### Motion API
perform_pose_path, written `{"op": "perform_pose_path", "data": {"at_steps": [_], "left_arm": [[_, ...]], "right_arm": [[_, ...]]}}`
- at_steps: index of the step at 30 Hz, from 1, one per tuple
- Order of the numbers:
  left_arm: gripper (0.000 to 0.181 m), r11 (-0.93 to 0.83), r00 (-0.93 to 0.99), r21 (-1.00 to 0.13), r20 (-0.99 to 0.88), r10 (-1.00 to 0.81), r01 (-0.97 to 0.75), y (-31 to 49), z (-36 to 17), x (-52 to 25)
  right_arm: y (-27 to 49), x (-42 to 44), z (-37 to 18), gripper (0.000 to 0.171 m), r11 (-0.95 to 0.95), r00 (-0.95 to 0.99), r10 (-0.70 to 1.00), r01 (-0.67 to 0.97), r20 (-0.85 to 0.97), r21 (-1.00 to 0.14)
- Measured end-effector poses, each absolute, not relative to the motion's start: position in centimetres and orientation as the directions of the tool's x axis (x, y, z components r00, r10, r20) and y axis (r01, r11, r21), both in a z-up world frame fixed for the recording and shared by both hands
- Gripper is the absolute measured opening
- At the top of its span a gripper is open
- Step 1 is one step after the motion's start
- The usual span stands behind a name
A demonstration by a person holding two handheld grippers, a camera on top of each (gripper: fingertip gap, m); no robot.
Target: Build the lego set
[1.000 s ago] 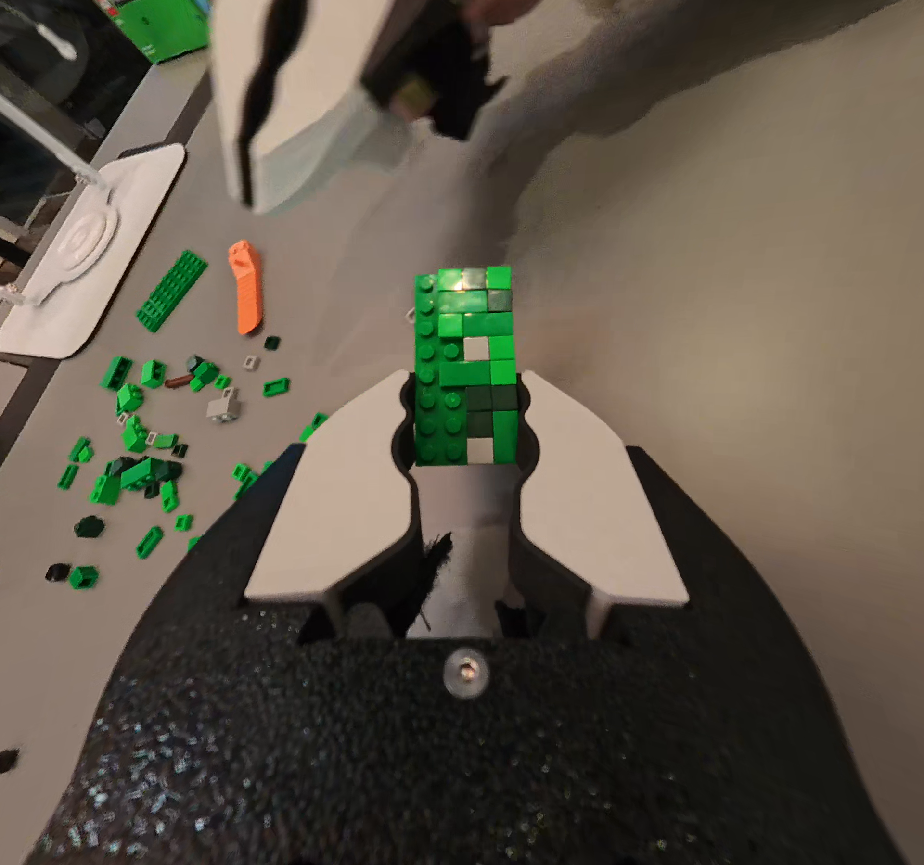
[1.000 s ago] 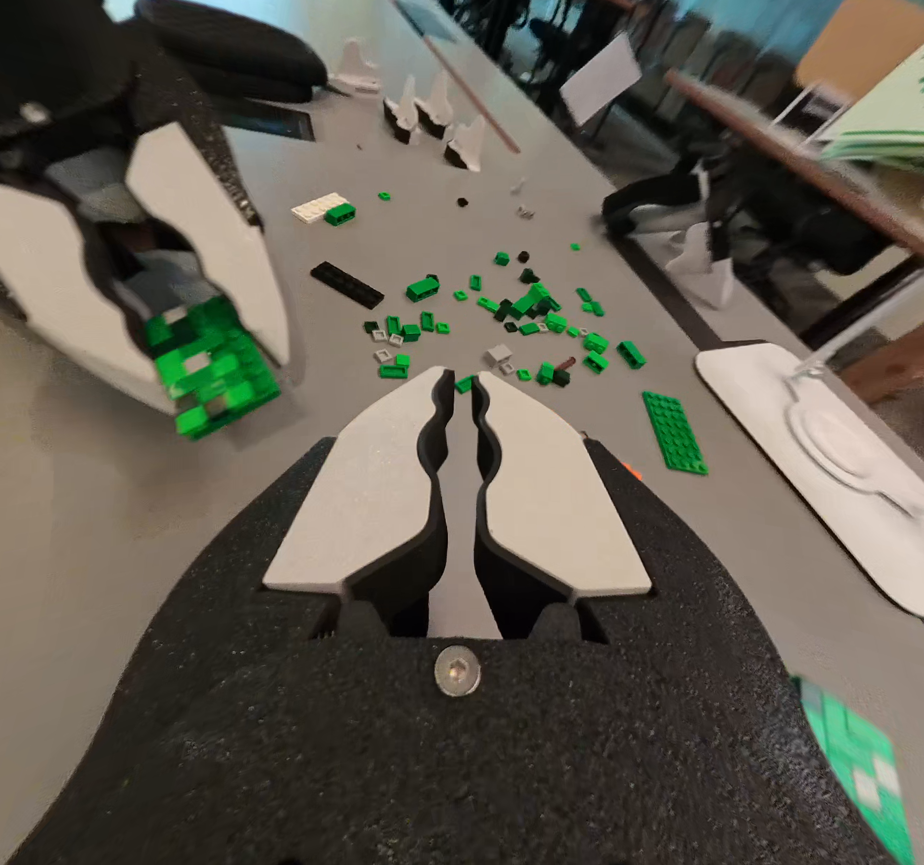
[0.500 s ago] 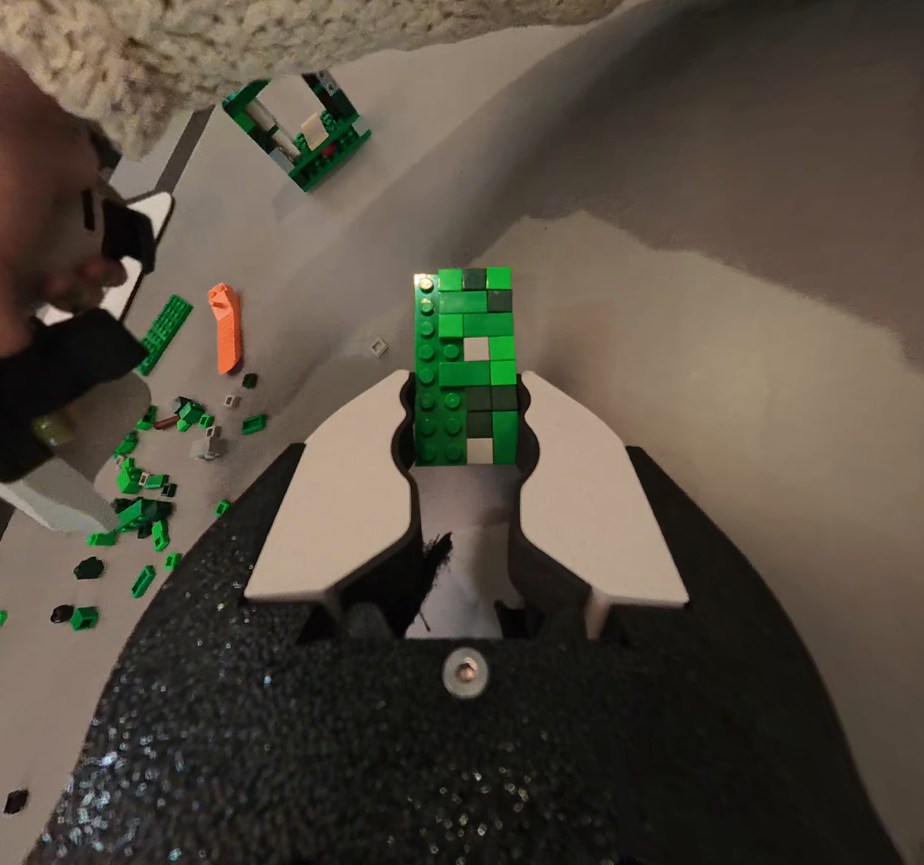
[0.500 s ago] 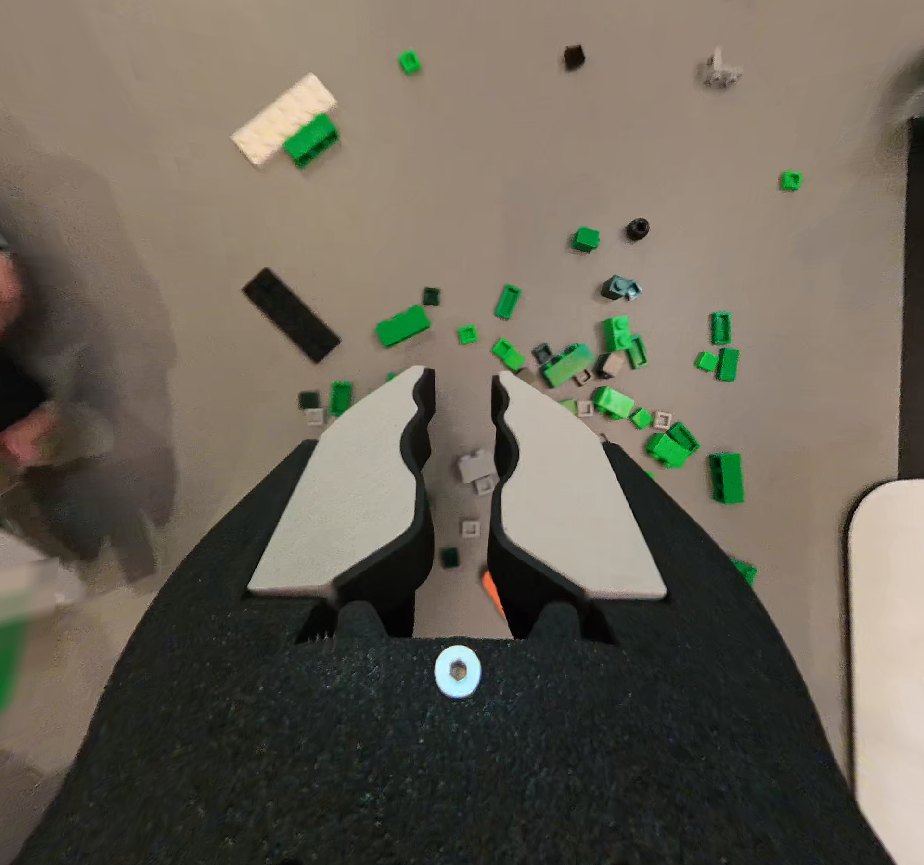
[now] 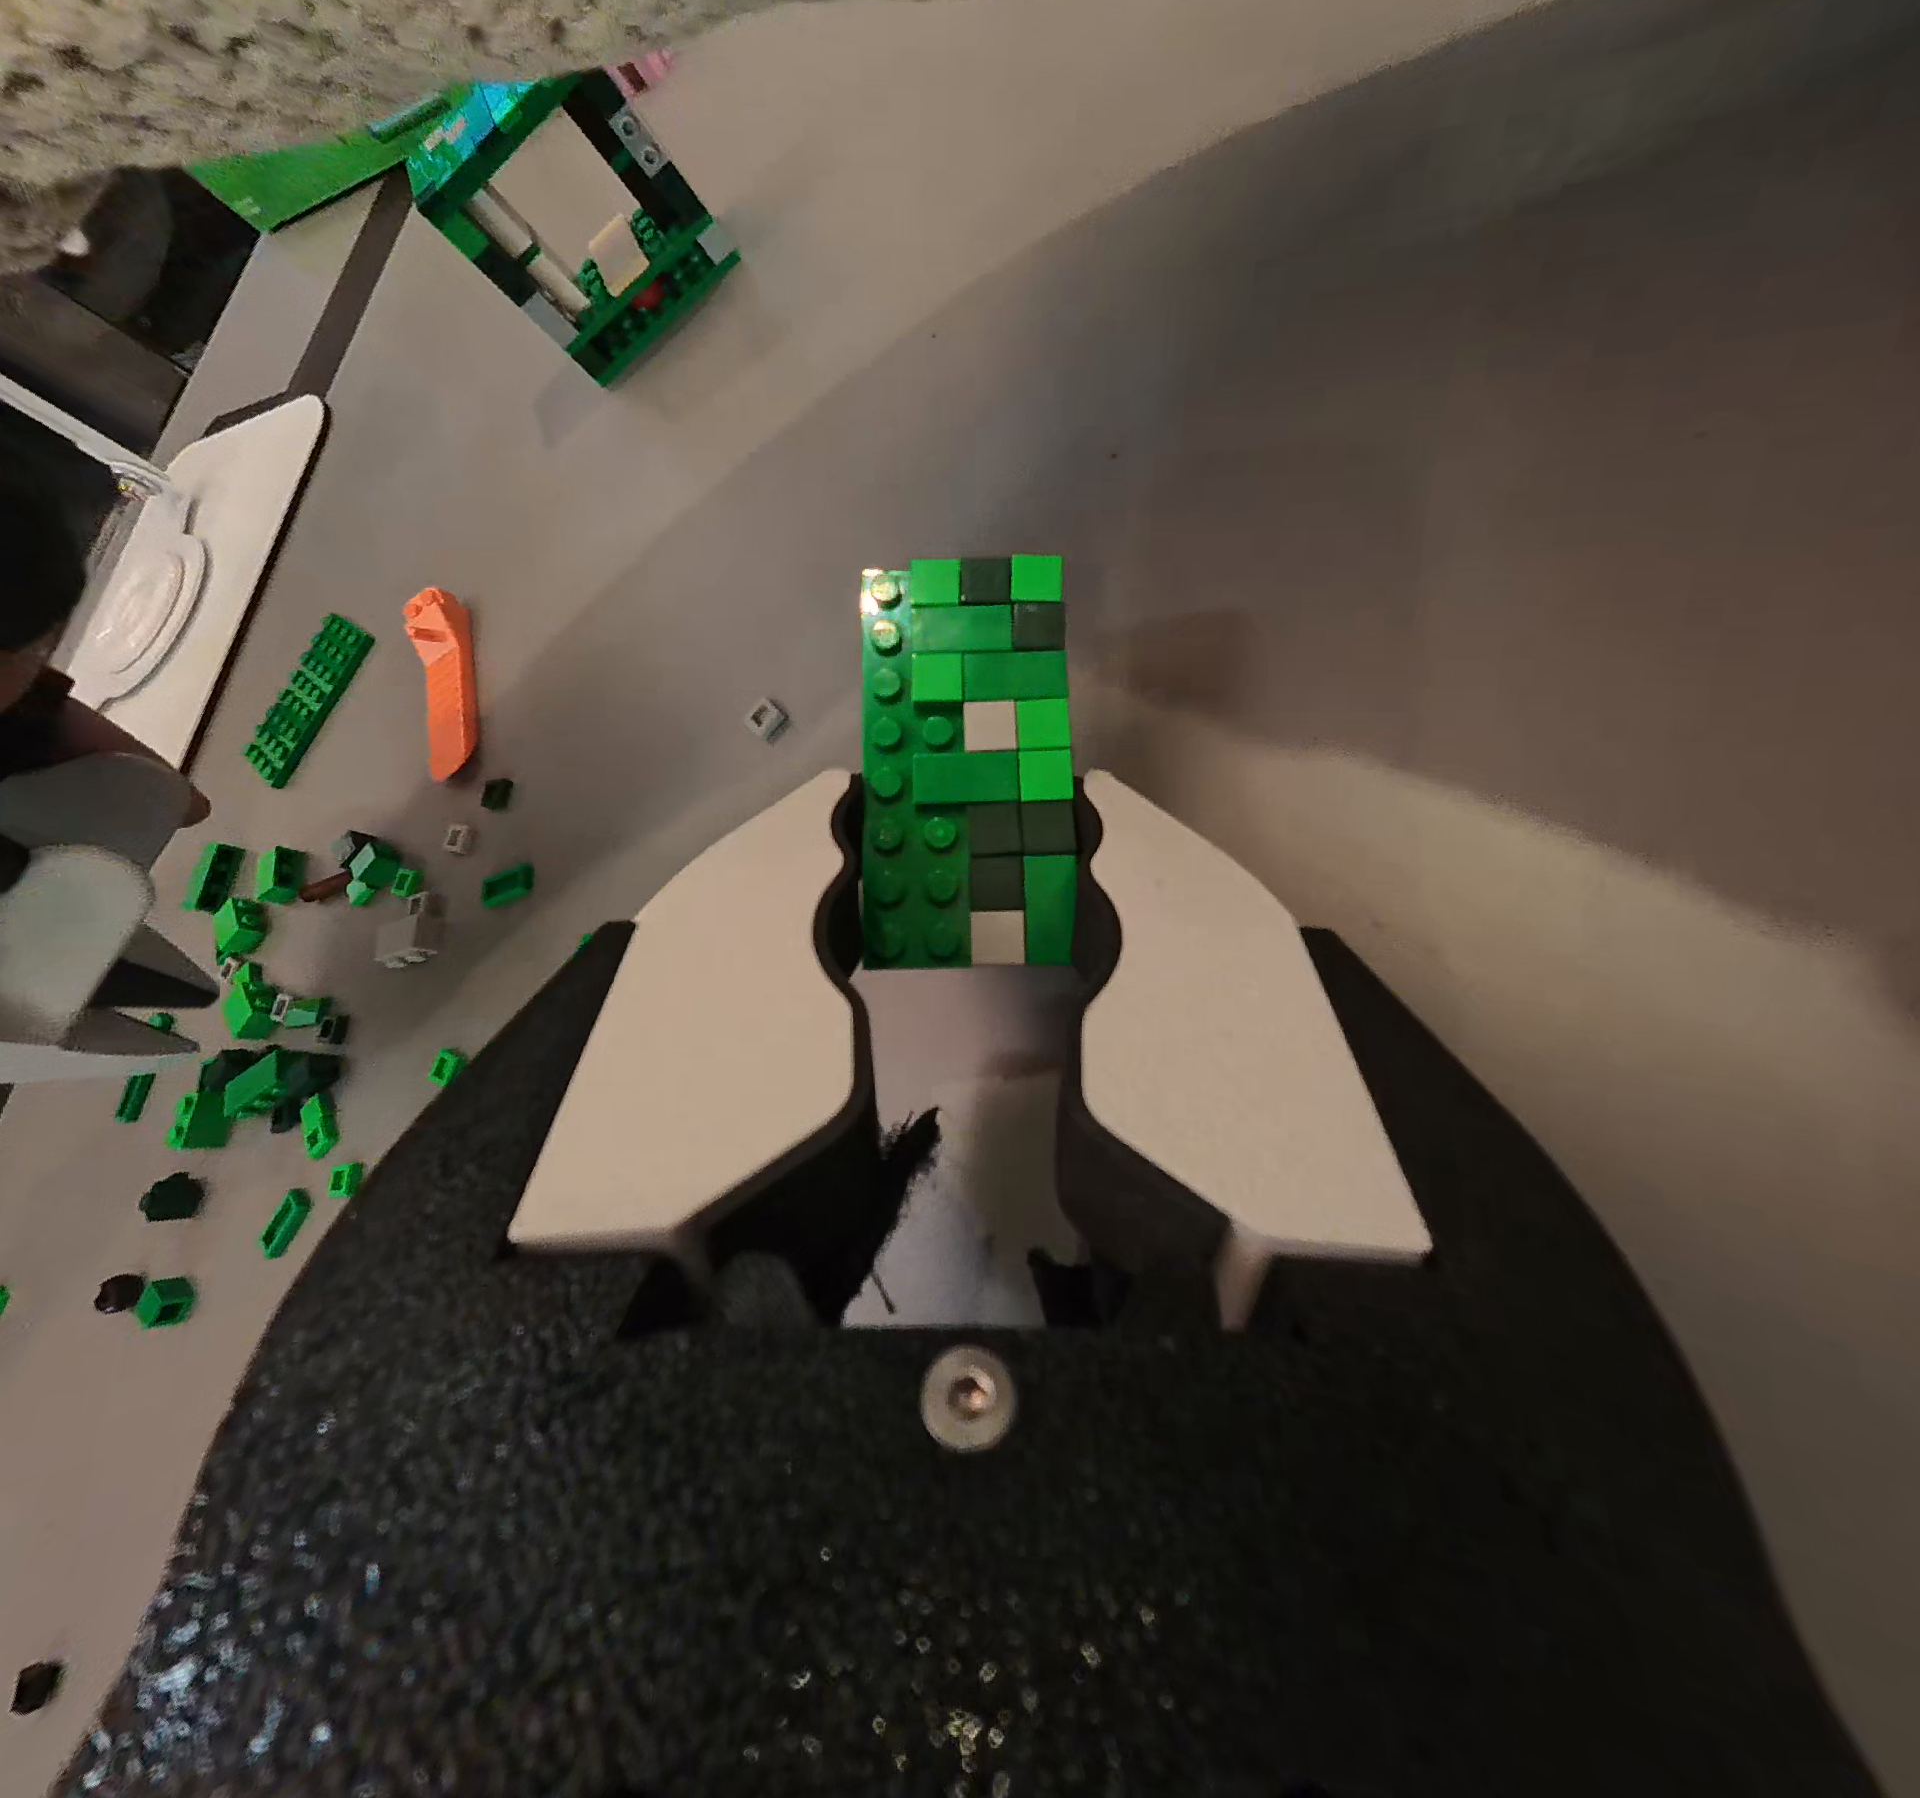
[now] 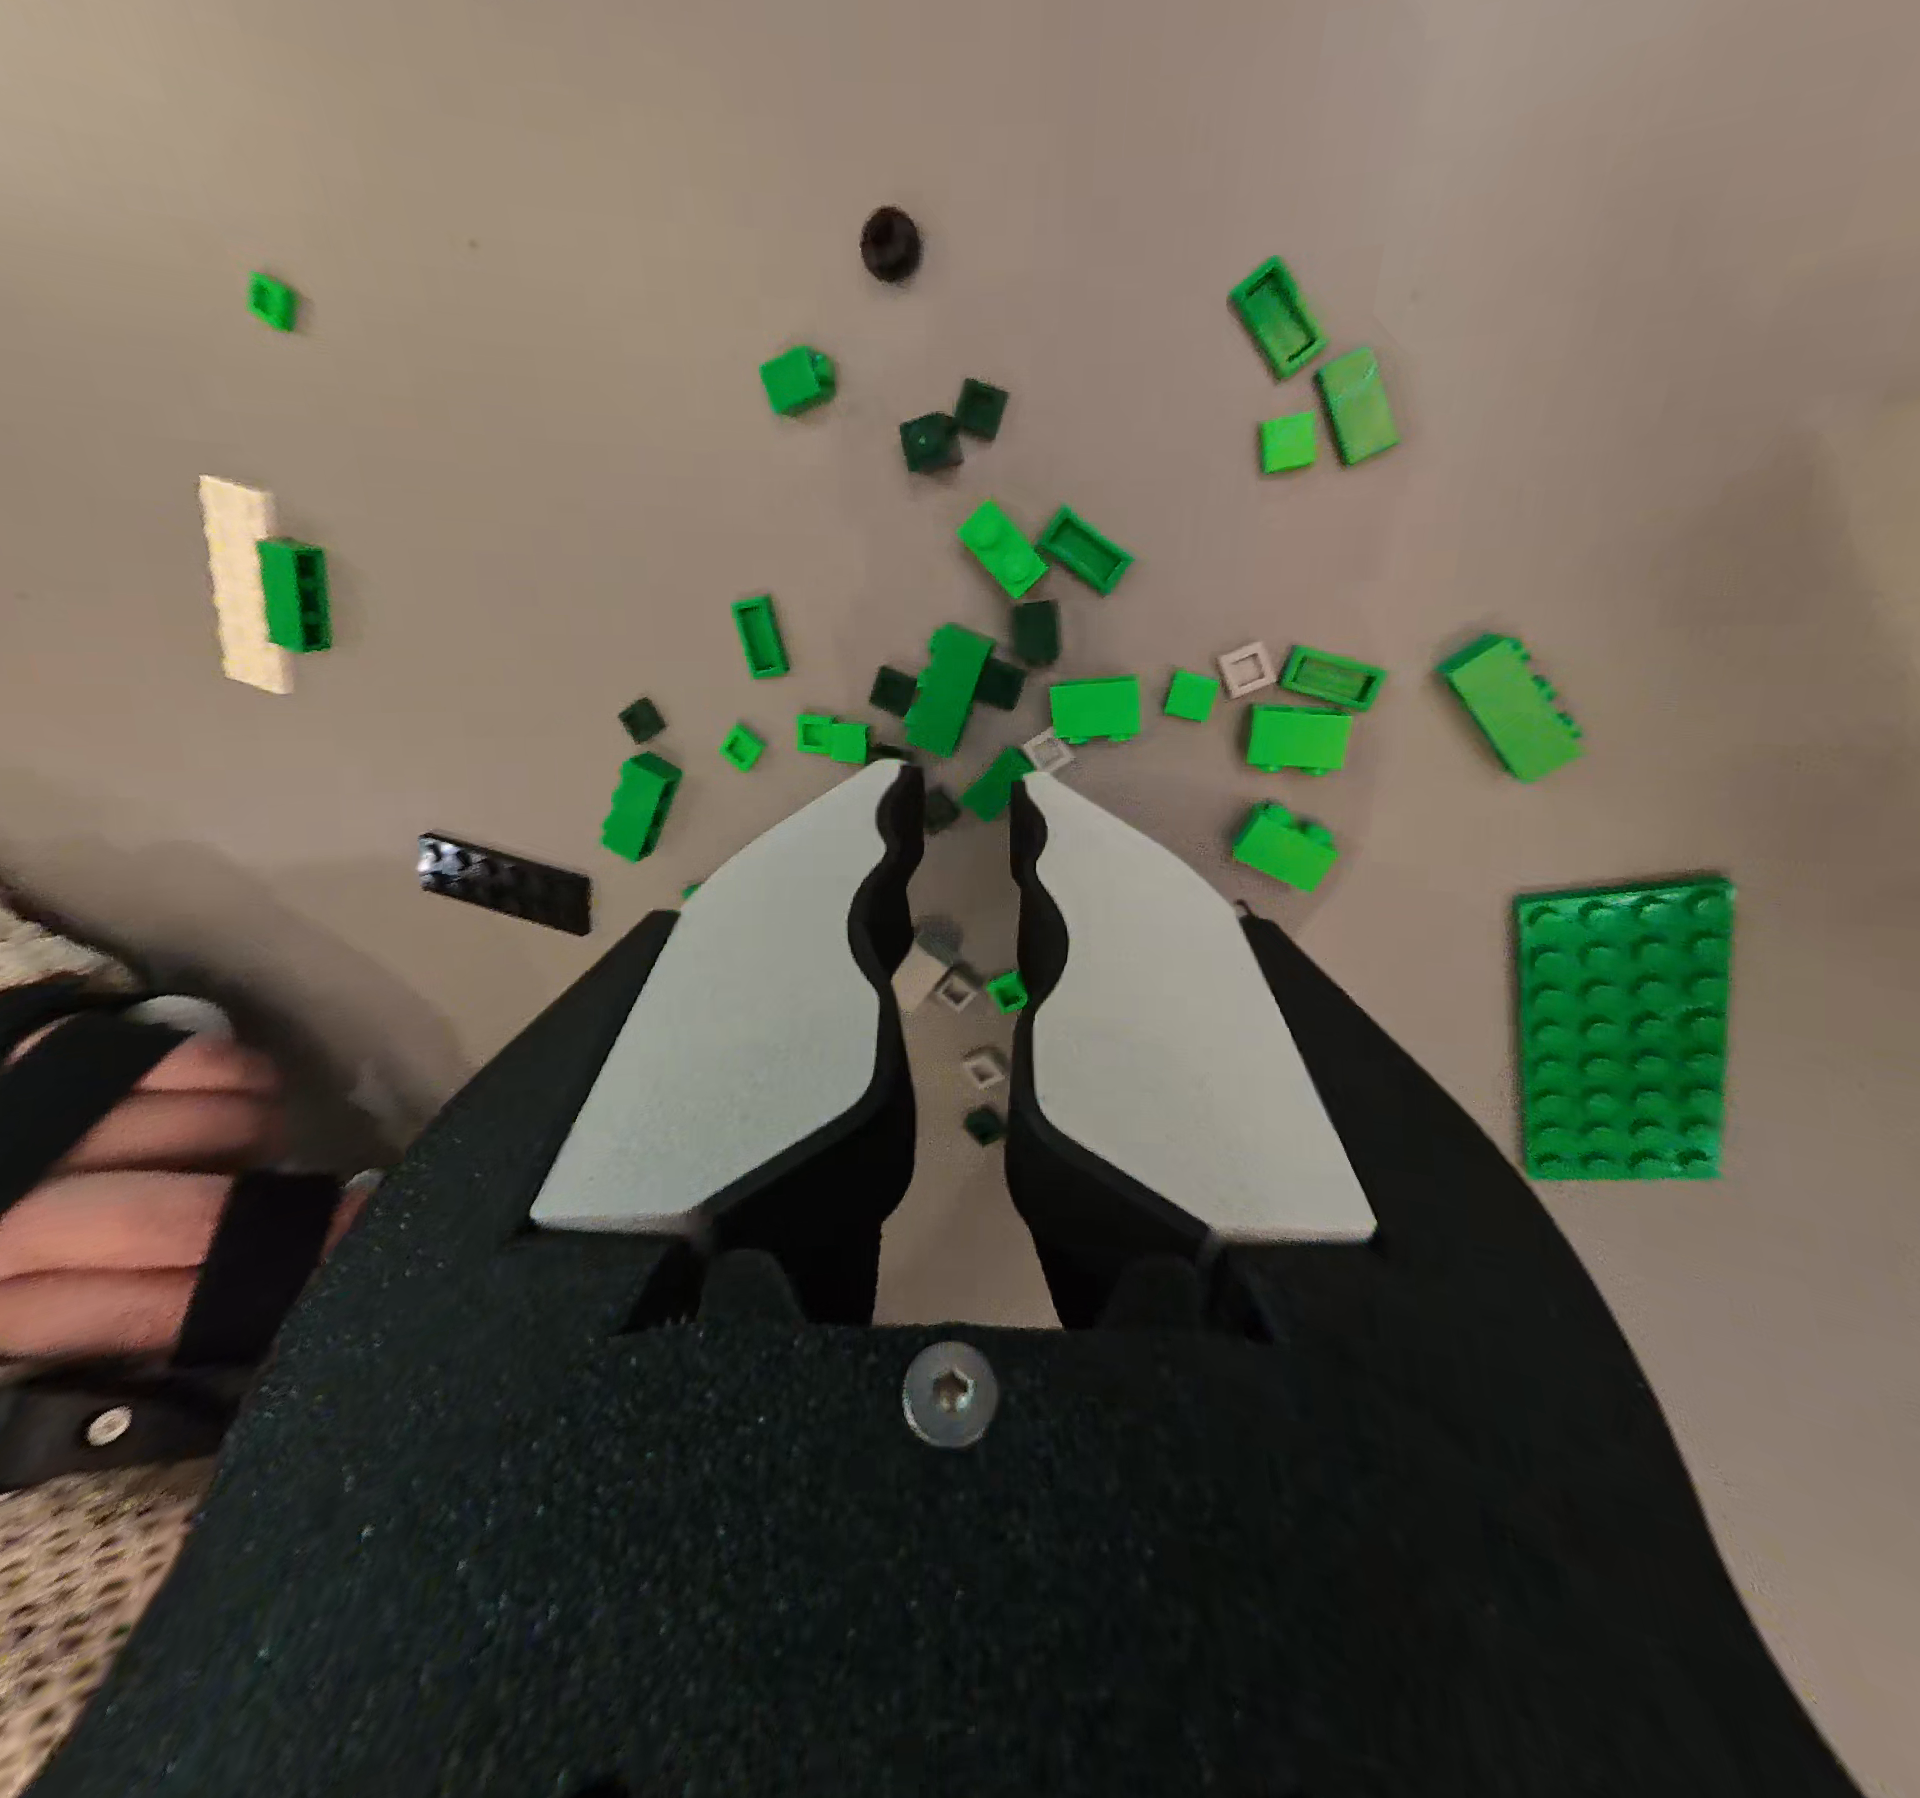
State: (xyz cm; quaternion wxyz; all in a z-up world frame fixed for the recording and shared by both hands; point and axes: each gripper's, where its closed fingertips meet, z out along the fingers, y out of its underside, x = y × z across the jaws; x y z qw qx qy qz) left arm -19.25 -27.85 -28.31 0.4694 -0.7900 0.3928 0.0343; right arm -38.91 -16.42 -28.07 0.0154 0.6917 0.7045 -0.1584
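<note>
While the left tool (image 5: 966,875) clamps the green lego panel (image 5: 966,761) above the bench (image 5: 1455,398), the right tool (image 6: 966,792) hangs parted and empty over the loose bricks (image 6: 1039,688).

Left wrist view alone shows a partly built green frame (image 5: 582,221) far left and an orange separator (image 5: 447,699); right wrist view alone shows a green baseplate (image 6: 1621,1031), right. The panel is a studded strip, mixed green tiles, two white squares.

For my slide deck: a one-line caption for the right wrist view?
Open right gripper poised above loose green bricks on the grey table.
</note>
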Motion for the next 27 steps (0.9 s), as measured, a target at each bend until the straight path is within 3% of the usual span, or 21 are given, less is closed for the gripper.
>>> {"op": "perform_pose_path", "data": {"at_steps": [8,13,15,17,20,23,27], "left_arm": [[0.037,-0.246,0.685,-0.71,-0.435,-0.584,-0.66,-27.8,-28.2,-19.4],[0.037,-0.242,0.681,-0.709,-0.436,-0.589,-0.663,-27.9,-28.3,-19.2],[0.037,-0.239,0.676,-0.706,-0.436,-0.594,-0.666,-27.9,-28.3,-19.0],[0.037,-0.234,0.669,-0.704,-0.438,-0.6,-0.671,-28.0,-28.4,-18.8],[0.037,-0.221,0.655,-0.695,-0.451,-0.607,-0.684,-28.2,-28.4,-18.4],[0.037,-0.213,0.64,-0.682,-0.466,-0.611,-0.7,-28.2,-28.5,-18.2],[0.037,-0.211,0.633,-0.676,-0.47,-0.614,-0.706,-28.3,-28.6,-18.1]], "right_arm": [[-15.2,-40.0,-28.0,0.007,-0.035,-0.015,0.979,0.972,-0.206,-0.234],[-17.2,-39.4,-28.2,0.002,-0.012,-0.05,0.943,0.983,-0.329,-0.184],[-19.7,-38.4,-27.7,0.003,0.11,-0.186,0.89,0.973,-0.416,-0.202],[-22.9,-36.3,-26.9,0.015,0.336,-0.434,0.778,0.898,-0.455,-0.284],[-24.9,-33.2,-27.4,0.012,0.637,-0.73,0.631,0.68,-0.261,-0.363],[-25.6,-31.2,-28.7,0.011,0.796,-0.854,0.517,0.507,-0.064,-0.331],[-26.1,-30.6,-29.5,0.01,0.828,-0.871,0.49,0.459,0.018,-0.322]]}}
